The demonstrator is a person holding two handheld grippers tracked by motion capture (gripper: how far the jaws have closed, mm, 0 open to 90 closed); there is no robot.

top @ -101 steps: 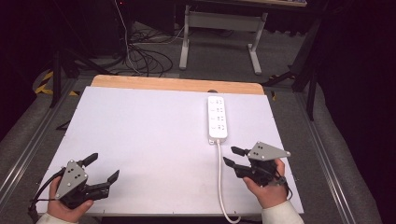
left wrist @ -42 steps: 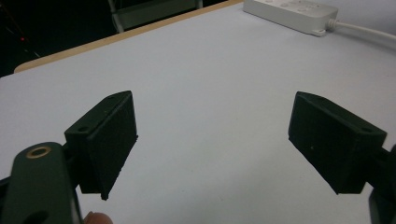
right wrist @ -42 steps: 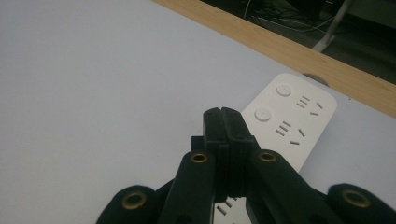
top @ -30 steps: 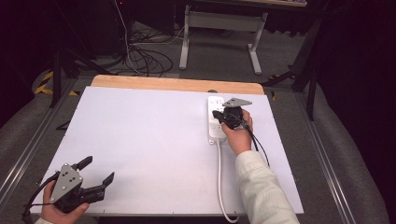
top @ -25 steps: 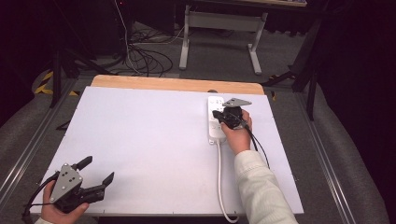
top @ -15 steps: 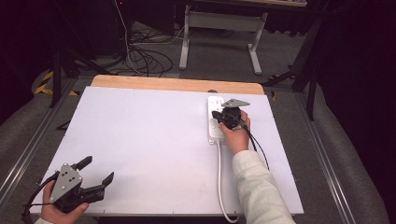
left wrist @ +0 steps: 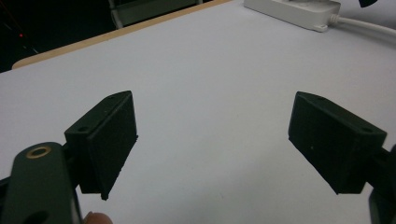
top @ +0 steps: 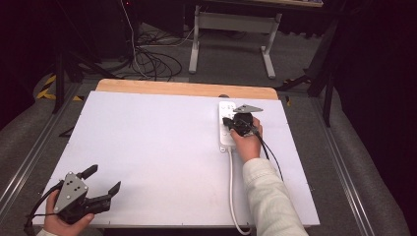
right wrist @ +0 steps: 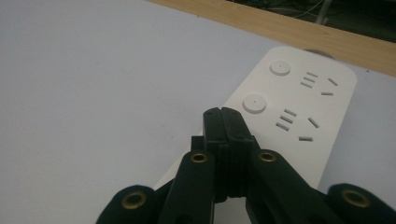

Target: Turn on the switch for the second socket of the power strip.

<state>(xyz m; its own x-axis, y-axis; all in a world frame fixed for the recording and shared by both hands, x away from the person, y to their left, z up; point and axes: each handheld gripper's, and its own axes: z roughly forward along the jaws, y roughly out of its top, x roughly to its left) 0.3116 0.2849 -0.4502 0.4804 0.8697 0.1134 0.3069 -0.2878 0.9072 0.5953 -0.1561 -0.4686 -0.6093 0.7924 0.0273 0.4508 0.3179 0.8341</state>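
A white power strip (top: 226,109) lies lengthwise at the right of the white table top (top: 147,142). Its round buttons and socket slots face up (right wrist: 299,100). My right gripper (top: 227,121) rests over the strip's middle, jaws pressed together with nothing between them; in the right gripper view the tips (right wrist: 222,113) sit just short of a round button (right wrist: 254,103). My left gripper (top: 103,180) hovers at the table's near left corner, jaws wide apart and empty (left wrist: 212,140). The strip shows far off (left wrist: 292,10) in the left gripper view.
The strip's white cord (top: 233,191) runs toward the near edge of the table. A wooden strip (top: 187,89) borders the far edge. Beyond it stand a metal frame (top: 231,29) and loose cables (top: 147,59) on the floor. Grey rails (top: 344,167) flank the table.
Over the last second almost nothing moves. Since 3.4 s ago my right gripper has travelled from the near right corner up onto the power strip and shut; the left gripper dropped slightly nearer.
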